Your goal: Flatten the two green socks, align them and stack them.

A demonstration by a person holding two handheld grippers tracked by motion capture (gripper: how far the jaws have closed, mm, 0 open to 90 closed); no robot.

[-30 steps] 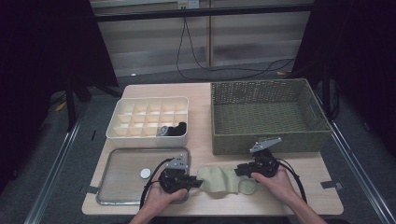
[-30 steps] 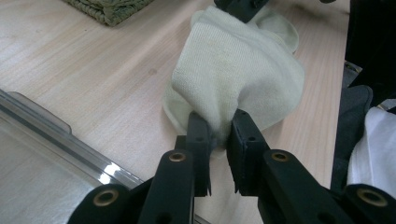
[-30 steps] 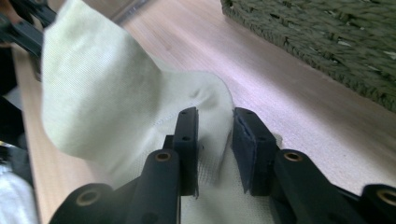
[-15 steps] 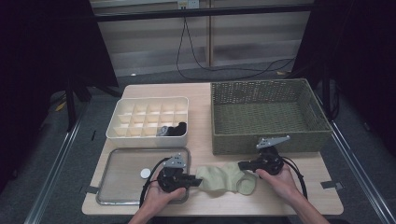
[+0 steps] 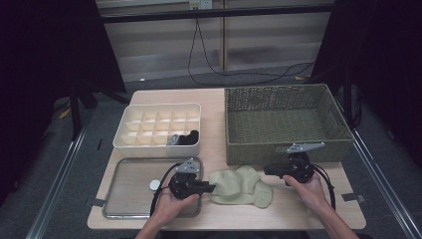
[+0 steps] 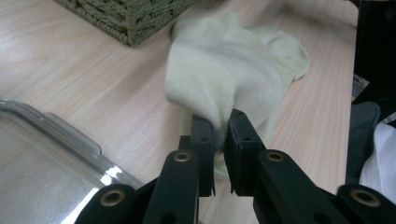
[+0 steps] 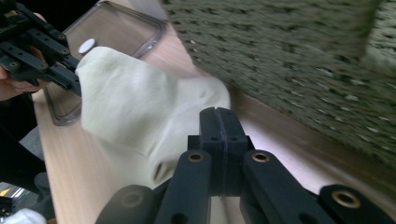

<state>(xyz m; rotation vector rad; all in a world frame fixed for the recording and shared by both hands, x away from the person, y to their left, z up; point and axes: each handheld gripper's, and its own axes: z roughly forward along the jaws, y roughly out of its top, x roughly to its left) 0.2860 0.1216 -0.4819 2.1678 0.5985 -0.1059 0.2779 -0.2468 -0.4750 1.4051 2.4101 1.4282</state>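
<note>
- Since a second ago: right gripper drawn off the sock, fingers now clenched empty.
- Wicker basket just behind, tray left.
- Sock's edge pinched in left gripper fingers.

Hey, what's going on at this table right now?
A person works a pale green sock on the wooden table with two handheld grippers. The left gripper pinches one end of it. The right gripper is shut with nothing between its jaws, at the other end, in front of the woven green basket.

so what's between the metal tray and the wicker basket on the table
In the high view, the left gripper and the pale green cloth it pinches lie between the tray and the basket.
</note>
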